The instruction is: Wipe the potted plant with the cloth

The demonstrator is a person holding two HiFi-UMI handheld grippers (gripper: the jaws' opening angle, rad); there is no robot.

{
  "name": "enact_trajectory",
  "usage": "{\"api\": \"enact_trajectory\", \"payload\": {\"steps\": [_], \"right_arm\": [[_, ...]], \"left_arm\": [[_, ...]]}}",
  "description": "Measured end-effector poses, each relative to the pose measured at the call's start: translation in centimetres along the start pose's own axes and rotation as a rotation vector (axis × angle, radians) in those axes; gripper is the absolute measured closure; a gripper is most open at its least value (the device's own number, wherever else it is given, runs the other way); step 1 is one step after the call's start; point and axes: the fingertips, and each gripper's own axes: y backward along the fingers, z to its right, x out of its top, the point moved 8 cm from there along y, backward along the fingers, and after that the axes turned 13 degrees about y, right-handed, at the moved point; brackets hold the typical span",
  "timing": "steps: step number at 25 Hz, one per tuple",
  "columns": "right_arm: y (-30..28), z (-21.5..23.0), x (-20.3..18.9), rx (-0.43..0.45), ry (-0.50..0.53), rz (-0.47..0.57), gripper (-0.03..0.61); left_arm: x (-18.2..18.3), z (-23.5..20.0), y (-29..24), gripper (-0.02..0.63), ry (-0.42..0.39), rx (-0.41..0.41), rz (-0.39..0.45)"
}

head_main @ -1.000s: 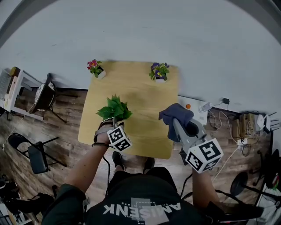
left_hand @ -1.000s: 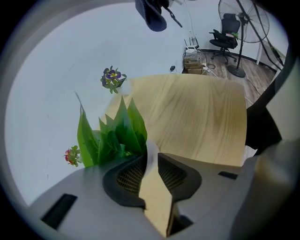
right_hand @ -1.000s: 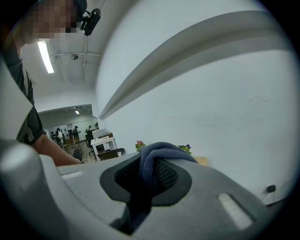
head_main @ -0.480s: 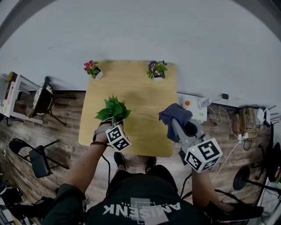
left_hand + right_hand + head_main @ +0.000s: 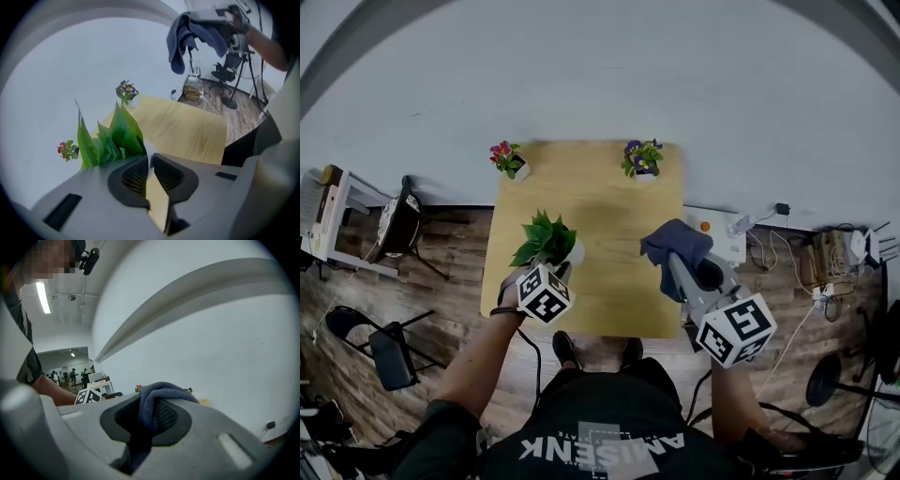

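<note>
left hand-held gripper (image 5: pixel 149 158): jaws have just been closing and are now sitting nearly together, only a thin slit btwn the pads. Pinching what looks like the white rim of the potted plant (image 5: pixel 547 238), w/ leaves fanning out just past one jaw.
right hand-held gripper (image 5: pixel 157 404): clamping the cloth (image 5: pixel 676 244). Dark blue fabric is bunching over the jaw tips & hanging down in folds.
plant location: sitting at the near-left part of the table (image 5: pixel 609 202), right at the left hand-held gripper's tip. Can't tell if the pot is resting on the wood or riding just above it.
cloth location: hovering over the table's near-right edge, well apart from the leaves & touching nothing green.
done so far: both tools are carrying their loads, pot in one & cloth in the other. Prep is looking complete, imo.
left to do: the wiping itself. No leaf is being touched, so the real work isn't under way yet. Cloth needs bringing across to the foliage, then passing over the leaves & prob. the pot.
progress est.: early, approx. setup stage only.
bystanders: pink flower pot (image 5: pixel 508 157) & purple flower pot (image 5: pixel 640 157) are standing at the table's far corners, well clear. Prob. not part of this job.
</note>
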Motion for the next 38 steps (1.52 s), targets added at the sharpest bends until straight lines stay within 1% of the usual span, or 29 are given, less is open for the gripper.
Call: {"api": "enact_trajectory", "payload": {"steps": [3,5,8,11,13,17,21,25,28,31,38], "right_arm": [[-0.3,-1.1,1.2,0.001,0.014,0.023,0.534],[-0.5,-1.7,1.9,-0.004,0.02,0.038,0.534],[-0.7,-2.8,3.2,-0.007,0.033,0.06,0.534],[-0.8,-4.0,4.3,-0.007,0.046,0.078,0.535],[-1.1,-4.9,5.2,-0.004,0.055,0.09,0.534],[-1.7,-6.9,6.8,0.017,0.074,0.117,0.534],[-2.7,-9.2,8.6,0.057,0.104,0.144,0.534],[-3.8,-11.9,10.1,0.125,0.147,0.159,0.534],[-4.7,-13.9,10.8,0.178,0.171,0.164,0.535],[-5.5,-15.7,11.0,0.223,0.192,0.163,0.534],[-6.7,-17.8,10.8,0.255,0.199,0.157,0.534]], "left_arm": [[0.9,-0.7,3.1,0.577,0.116,-0.1,0.08],[1.4,-1.1,5.3,0.577,0.158,-0.149,0.126],[2.0,-1.6,8.2,0.577,0.178,-0.198,0.173],[2.6,-1.9,11.0,0.578,0.165,-0.239,0.204],[3.1,-2.1,12.6,0.578,0.164,-0.27,0.24],[3.8,-2.5,15.5,0.578,0.213,-0.365,0.305],[4.1,-2.5,17.4,0.579,0.186,-0.369,0.333],[4.0,-2.2,18.9,0.58,0.211,-0.431,0.368],[3.9,-1.9,20.0,0.58,0.202,-0.433,0.377],[3.7,-1.7,20.8,0.581,0.213,-0.438,0.381],[3.1,-1.6,22.6,0.581,0.224,-0.449,0.412]]}}
